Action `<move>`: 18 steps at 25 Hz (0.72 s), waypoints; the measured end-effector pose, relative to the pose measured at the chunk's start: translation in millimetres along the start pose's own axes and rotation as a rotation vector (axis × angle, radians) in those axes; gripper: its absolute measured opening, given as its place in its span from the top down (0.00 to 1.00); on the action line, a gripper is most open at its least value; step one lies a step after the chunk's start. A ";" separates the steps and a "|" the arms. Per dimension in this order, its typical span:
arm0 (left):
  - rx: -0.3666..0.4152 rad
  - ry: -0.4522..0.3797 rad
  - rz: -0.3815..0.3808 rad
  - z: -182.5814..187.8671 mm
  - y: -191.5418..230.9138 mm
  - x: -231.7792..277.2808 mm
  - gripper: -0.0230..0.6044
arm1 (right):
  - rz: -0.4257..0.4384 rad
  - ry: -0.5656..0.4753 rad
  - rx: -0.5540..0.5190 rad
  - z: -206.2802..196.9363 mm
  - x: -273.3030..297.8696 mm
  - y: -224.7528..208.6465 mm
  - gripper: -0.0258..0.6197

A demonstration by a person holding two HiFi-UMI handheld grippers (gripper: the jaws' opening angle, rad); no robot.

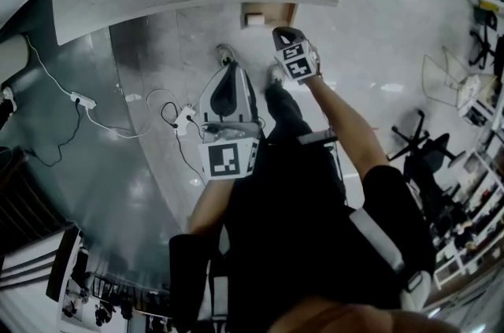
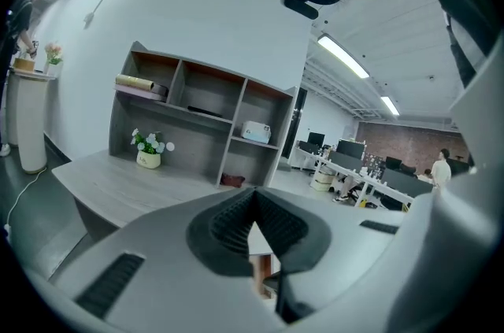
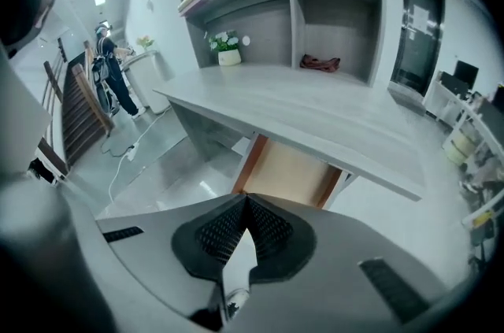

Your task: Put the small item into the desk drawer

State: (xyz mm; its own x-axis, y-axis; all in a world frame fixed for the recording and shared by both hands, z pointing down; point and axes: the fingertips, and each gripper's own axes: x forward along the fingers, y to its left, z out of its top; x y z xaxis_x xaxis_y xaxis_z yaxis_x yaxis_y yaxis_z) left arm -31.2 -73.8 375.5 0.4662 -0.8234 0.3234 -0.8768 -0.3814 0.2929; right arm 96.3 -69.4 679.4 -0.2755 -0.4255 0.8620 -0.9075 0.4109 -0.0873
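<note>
The desk drawer [image 3: 288, 175] stands pulled out under the grey desk top [image 3: 315, 115]; the part of its tan floor that I see looks bare. From the head view the drawer [image 1: 268, 14] lies just beyond my right gripper [image 1: 285, 36], and a small pale thing [image 1: 253, 20] lies at its left end, too small to tell what it is. My right gripper [image 3: 246, 199] is shut with nothing between its dark pads. My left gripper [image 2: 253, 196] is shut too and holds nothing; it hangs nearer my body [image 1: 230, 70].
A shelf unit [image 2: 206, 115] stands on the desk, holding a flower pot [image 2: 147, 155], a white box [image 2: 256, 131] and a dark red thing [image 2: 232, 180]. A power strip with cables [image 1: 183, 119] lies on the floor. Office chairs [image 1: 421, 146] stand at the right. A person [image 3: 110, 73] stands far left.
</note>
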 end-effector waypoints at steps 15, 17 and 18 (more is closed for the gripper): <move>0.047 -0.047 -0.018 24.3 -41.2 -28.4 0.96 | -0.049 -0.341 0.111 74.7 -162.8 -7.8 0.96; 0.052 -0.059 -0.014 29.0 -45.3 -34.5 0.96 | -0.053 -0.402 0.123 84.4 -190.1 -6.4 0.96; 0.053 -0.064 -0.013 31.4 -47.2 -37.5 0.96 | -0.054 -0.434 0.128 88.8 -203.1 -5.1 0.96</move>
State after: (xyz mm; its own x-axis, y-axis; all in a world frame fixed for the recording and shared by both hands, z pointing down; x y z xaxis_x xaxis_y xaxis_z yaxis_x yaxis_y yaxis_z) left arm -11.0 -38.1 321.3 0.4702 -0.8431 0.2610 -0.8767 -0.4123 0.2478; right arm 128.8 -56.7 460.5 -0.3092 -0.7536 0.5801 -0.9487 0.2871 -0.1327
